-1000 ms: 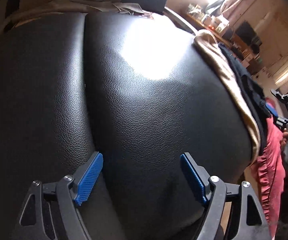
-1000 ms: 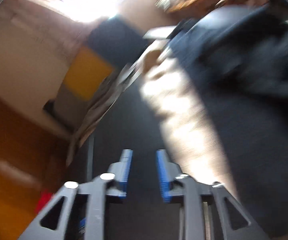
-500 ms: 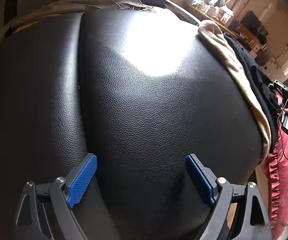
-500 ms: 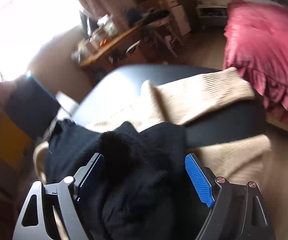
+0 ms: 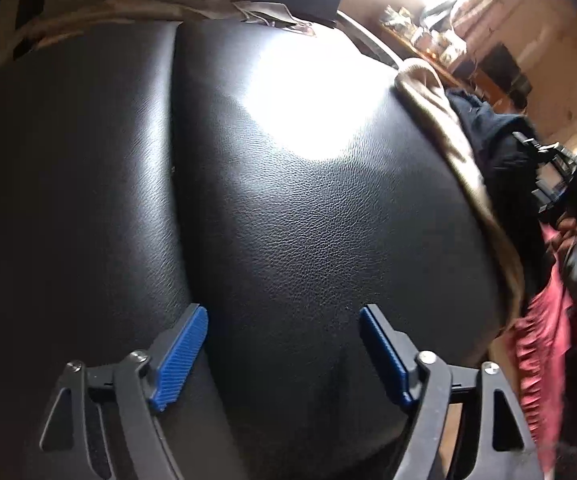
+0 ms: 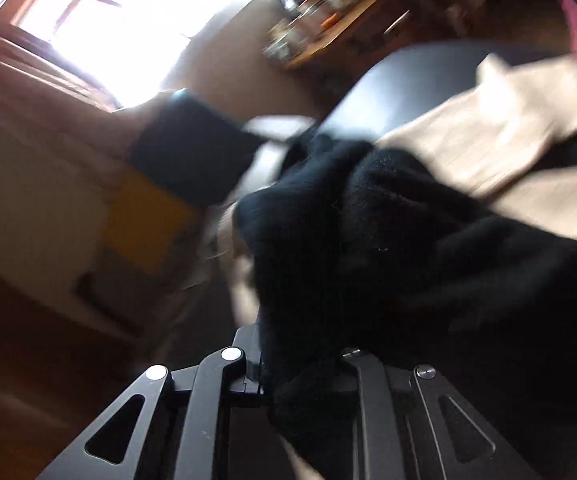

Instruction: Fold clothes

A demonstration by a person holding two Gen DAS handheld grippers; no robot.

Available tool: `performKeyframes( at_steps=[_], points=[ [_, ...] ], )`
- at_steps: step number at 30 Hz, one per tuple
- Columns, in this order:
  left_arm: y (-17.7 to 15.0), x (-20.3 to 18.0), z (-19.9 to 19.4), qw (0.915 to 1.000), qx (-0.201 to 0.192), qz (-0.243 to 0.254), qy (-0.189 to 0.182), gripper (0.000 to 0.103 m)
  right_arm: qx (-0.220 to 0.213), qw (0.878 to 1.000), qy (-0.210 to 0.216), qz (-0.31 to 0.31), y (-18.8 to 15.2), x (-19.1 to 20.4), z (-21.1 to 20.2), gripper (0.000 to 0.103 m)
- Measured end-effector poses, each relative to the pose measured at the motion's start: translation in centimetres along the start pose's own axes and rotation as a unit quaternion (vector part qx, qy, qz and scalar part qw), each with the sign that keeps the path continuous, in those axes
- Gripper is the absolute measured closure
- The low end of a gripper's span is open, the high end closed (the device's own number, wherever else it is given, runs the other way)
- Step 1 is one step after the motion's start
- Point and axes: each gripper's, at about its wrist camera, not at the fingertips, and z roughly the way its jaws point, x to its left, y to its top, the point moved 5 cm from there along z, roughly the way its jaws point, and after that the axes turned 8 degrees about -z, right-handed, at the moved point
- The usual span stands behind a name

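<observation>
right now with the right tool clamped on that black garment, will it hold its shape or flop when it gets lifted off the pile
Probably floppy: the black garment is bunched in soft folds around the right tool, whose jaws have just closed on it. It looks like thick fuzzy knit, so likely not slippery. It lies on the beige sweater, so lifting may drag that a little.

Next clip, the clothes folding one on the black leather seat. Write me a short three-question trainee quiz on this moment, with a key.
1. True or false: the left gripper holds a garment.
2. What is the right gripper shut on? A) beige sweater B) black garment C) pink cloth
3. Fill in: the beige sweater lies at the ___ edge of the black leather seat in the left wrist view.

Key: 1 false, its jaws stand open over bare leather. 2 B, the black garment. 3 right.
</observation>
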Motion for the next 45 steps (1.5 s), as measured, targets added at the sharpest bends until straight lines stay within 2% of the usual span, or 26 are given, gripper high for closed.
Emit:
performKeyframes(
  at_steps=[3,7,11,13,16,17,18,19,21,23,25,29,31,33,35,38,42,43,44,45],
  points=[
    [-0.2,0.9,-1.4,0.9998,-0.009,-0.013,-0.012,0.027,0.035,0.996,0.08,0.003,-5.5,5.1,2.6,0.086],
    [-0.4,2.2,-3.4,0.9993,-0.03,-0.019,-0.01,0.027,0.102,0.984,0.143,-0.012,-13.3,11.1,6.2,0.086],
    [-0.6,4.7,-5.6,0.9971,-0.056,-0.052,-0.01,0.027,0.173,0.965,0.197,-0.032,-21.6,16.4,8.7,0.087],
    [-0.8,6.2,-6.7,0.9953,-0.066,-0.07,-0.011,0.027,0.207,0.953,0.212,-0.057,-25.4,18.8,9.6,0.084],
    [-1.4,8.6,-7.9,0.9927,-0.076,-0.094,-0.006,0.027,0.246,0.941,0.21,-0.098,-29.5,20.7,10.3,0.084],
    [-1.5,9.3,-8.2,0.9919,-0.078,-0.101,-0.006,0.027,0.256,0.938,0.201,-0.117,-30.7,20.9,10.1,0.081],
    [-1.7,9.8,-8.2,0.9913,-0.077,-0.107,-0.01,0.027,0.264,0.936,0.192,-0.128,-31.5,20.8,9.8,0.071],
    [-1.9,10.3,-8.3,0.9906,-0.076,-0.113,-0.015,0.027,0.269,0.936,0.181,-0.135,-31.9,20.4,9.4,0.056],
    [-1.6,9.9,-8.0,0.9902,-0.072,-0.115,-0.033,0.027,0.275,0.937,0.156,-0.146,-32.4,19.3,8.6,0.043],
    [-0.9,8.7,-7.8,0.991,-0.071,-0.101,-0.05,0.027,0.269,0.943,0.128,-0.152,-32.5,17.2,6.9,0.042],
    [0.6,6.8,-6.9,0.9913,-0.06,-0.09,-0.075,0.027,0.255,0.95,0.102,-0.146,-31.6,15.3,5.4,0.036],
    [3.7,2.6,-4.3,0.9896,-0.031,-0.077,-0.118,0.027,0.205,0.97,0.053,-0.124,-29.3,12.3,2.2,0.032],
    [5.3,0.5,-2.6,0.9877,-0.014,-0.081,-0.133,0.027,0.179,0.977,0.036,-0.111,-27.8,10.9,0.9,0.027],
    [6.8,-0.9,-0.9,0.9865,-0.003,-0.091,-0.137,0.027,0.16,0.981,0.025,-0.103,-26.6,9.5,0.4,0.024],
    [8.2,-2.0,1.1,0.987,0.006,-0.105,-0.122,0.028,0.151,0.984,0.02,-0.095,-25.7,8.7,0.4,0.024],
    [9.3,-2.9,3.8,0.9856,0.029,-0.131,-0.103,0.032,0.145,0.984,0.02,-0.097,-25.9,9.6,1.8,0.022],
    [10.3,-3.6,5.3,0.9877,0.024,-0.141,-0.062,0.033,0.144,0.984,0.024,-0.107,-26.3,11.6,3.4,0.019],
    [10.4,-3.9,5.5,0.9886,0.023,-0.141,-0.048,0.038,0.144,0.983,0.026,-0.108,-26.1,11.8,3.6,0.017],
    [10.4,-4.1,5.6,0.9891,0.023,-0.141,-0.035,0.056,0.144,0.983,0.027,-0.11,-26.0,11.9,3.9,0.016],
    [10.4,-3.9,6.0,0.9881,0.03,-0.145,-0.04,0.077,0.144,0.983,0.028,-0.111,-25.9,12.1,4.1,0.014]
  ],
)
